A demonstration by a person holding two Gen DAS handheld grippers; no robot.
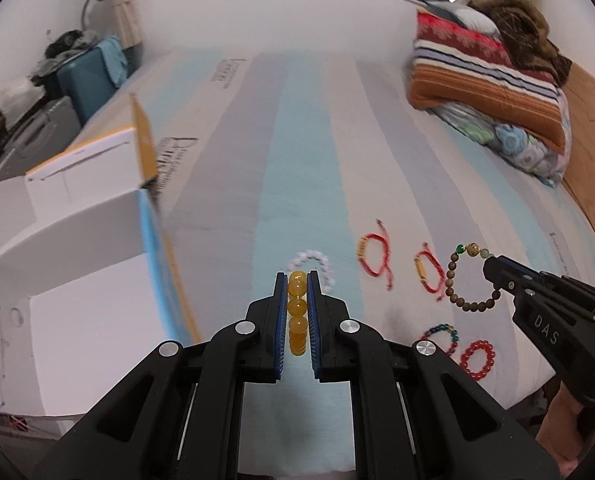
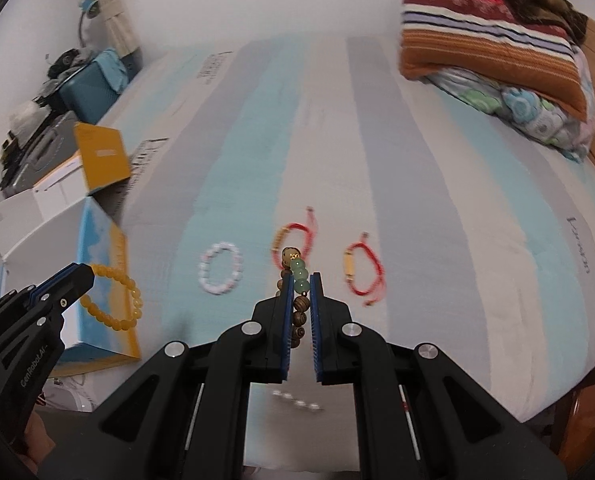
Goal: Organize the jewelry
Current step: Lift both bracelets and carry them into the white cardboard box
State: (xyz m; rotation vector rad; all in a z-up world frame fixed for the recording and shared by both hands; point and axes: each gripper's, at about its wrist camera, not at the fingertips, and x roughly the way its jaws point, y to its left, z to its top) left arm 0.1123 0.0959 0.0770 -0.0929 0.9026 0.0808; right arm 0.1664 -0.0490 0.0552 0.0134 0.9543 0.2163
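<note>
My left gripper [image 1: 297,280] is shut on a yellow bead bracelet [image 1: 297,312], which also hangs from it in the right wrist view [image 2: 115,300], beside the open white box [image 1: 77,280]. My right gripper [image 2: 300,280] is shut on a brown wooden bead bracelet [image 2: 299,312] with green beads; it shows as a ring in the left wrist view [image 1: 473,276]. On the striped bed sheet lie a white bead bracelet [image 2: 220,267], two red cord bracelets [image 2: 293,244] [image 2: 363,274], a red bead bracelet [image 1: 477,360] and a multicolour bead bracelet [image 1: 441,336].
The open box with blue and yellow sides [image 2: 105,280] stands at the bed's left edge. Folded striped blankets [image 1: 485,76] are piled at the far right. A teal suitcase [image 1: 85,80] and clutter stand beyond the bed's left side. A wooden bed frame [image 1: 593,120] runs along the right.
</note>
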